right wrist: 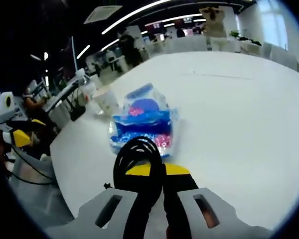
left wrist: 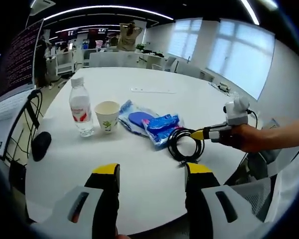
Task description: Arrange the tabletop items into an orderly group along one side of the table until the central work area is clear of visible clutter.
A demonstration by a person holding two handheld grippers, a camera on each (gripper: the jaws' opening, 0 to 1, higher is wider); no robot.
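Black cable coil (right wrist: 138, 158) pinched in closed right gripper (right wrist: 157, 170); left gripper (left wrist: 152, 169) wide apart, nothing held

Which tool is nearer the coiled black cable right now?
Right. The right tool is shut on the coiled black cable, beside the blue packets. The left tool hangs open at the table's near edge, apart from the cable.

Table (left wrist: 139, 164): I see smooth white top, soft sheen.
Water bottle (left wrist: 80, 107): clear glossy plastic.
Cup (left wrist: 107, 116): matt paper, I'd say.
Blue packets (left wrist: 162, 127): shiny crinkled plastic wrap.
Cable (left wrist: 185, 144): black, looks rubbery, matt.
Jaw tips: yellow, matt.
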